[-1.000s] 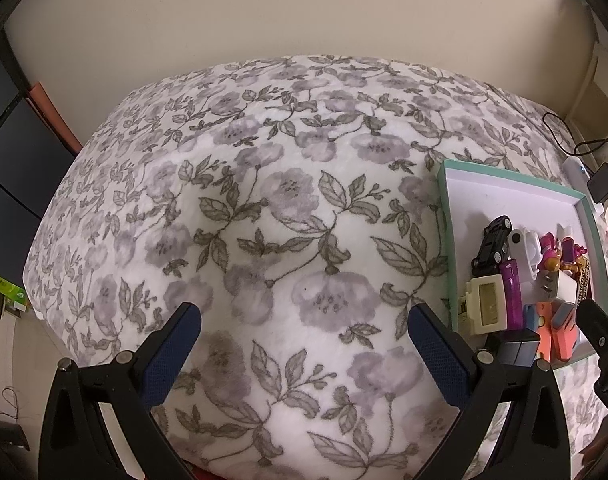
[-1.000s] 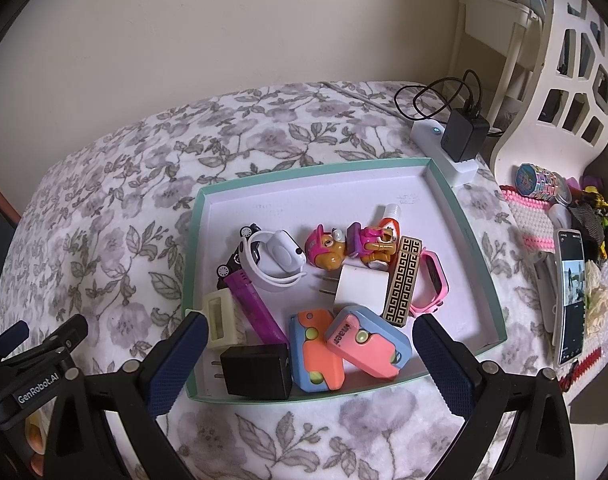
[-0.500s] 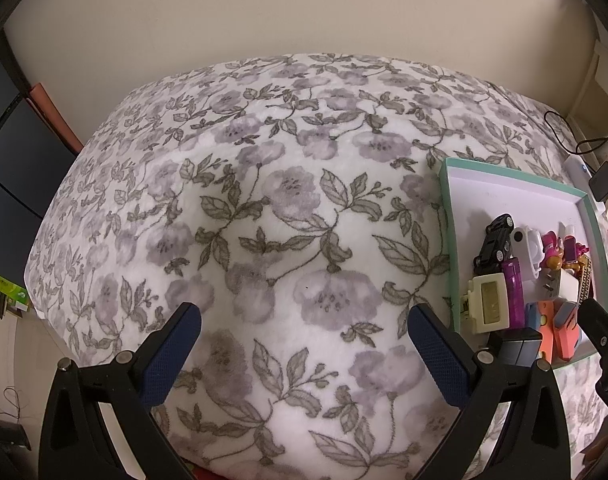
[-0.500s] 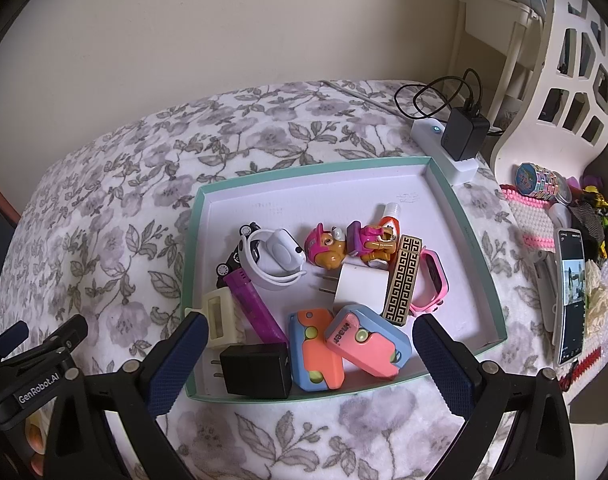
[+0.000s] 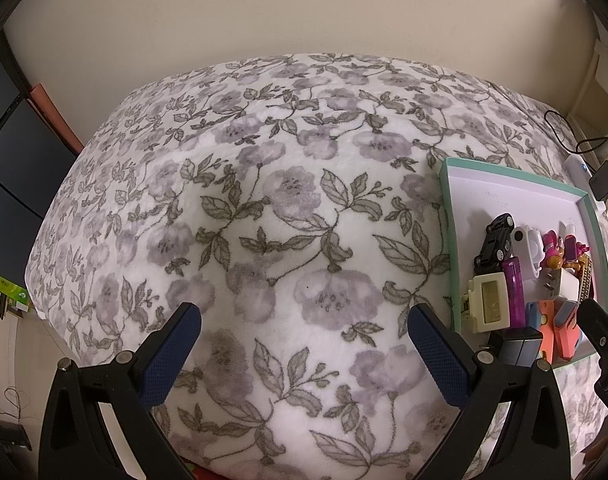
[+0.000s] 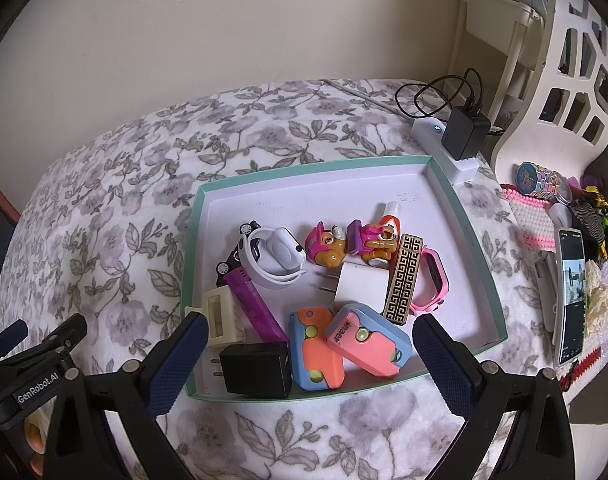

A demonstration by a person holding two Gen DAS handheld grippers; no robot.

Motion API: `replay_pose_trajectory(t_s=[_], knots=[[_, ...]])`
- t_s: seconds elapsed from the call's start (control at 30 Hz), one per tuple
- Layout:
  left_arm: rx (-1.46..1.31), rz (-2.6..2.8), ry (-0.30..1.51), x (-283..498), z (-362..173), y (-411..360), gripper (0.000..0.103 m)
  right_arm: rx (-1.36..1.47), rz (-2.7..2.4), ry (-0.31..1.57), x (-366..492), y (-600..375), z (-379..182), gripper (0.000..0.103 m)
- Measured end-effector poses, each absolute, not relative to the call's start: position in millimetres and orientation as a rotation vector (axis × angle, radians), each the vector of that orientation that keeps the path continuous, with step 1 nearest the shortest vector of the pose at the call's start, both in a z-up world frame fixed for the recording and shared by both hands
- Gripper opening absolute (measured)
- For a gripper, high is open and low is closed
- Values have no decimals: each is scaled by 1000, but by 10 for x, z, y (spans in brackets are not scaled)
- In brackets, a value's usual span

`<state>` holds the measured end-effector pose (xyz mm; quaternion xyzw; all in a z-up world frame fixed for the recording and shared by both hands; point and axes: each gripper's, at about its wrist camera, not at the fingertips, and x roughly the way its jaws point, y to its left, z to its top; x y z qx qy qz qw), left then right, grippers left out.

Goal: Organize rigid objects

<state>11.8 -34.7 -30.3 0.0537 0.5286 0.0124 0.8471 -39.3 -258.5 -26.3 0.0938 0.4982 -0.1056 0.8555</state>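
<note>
Almost nothing had changed over the last second: both views stayed the same. The left gripper (image 5: 304, 344) and right gripper (image 6: 309, 354) kept their fingers spread and empty. The small rigid toys and chargers (image 6: 355, 280) lay heaped inside the shallow teal-rimmed box (image 6: 469, 236) on the flowered bed cover (image 5: 264, 240), so progress could not be judged.

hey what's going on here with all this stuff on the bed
A person holds two claws over a floral blanket. Both are open and empty. The right claw hangs at the near edge of a teal-rimmed tray that holds a jumble of small things: a black charger, a white charger, two orange-and-blue toys, a purple lighter, toy pups. The left claw hangs over bare blanket beside the tray. Nothing is gripped.
</note>
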Motion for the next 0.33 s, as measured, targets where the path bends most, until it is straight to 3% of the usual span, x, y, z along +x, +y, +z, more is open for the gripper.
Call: replay_pose_trajectory(t_s=[0.33], knots=[[125,27,1099,73,-292,-304,103,197,-221,1048,-387,-2588,-260,103]])
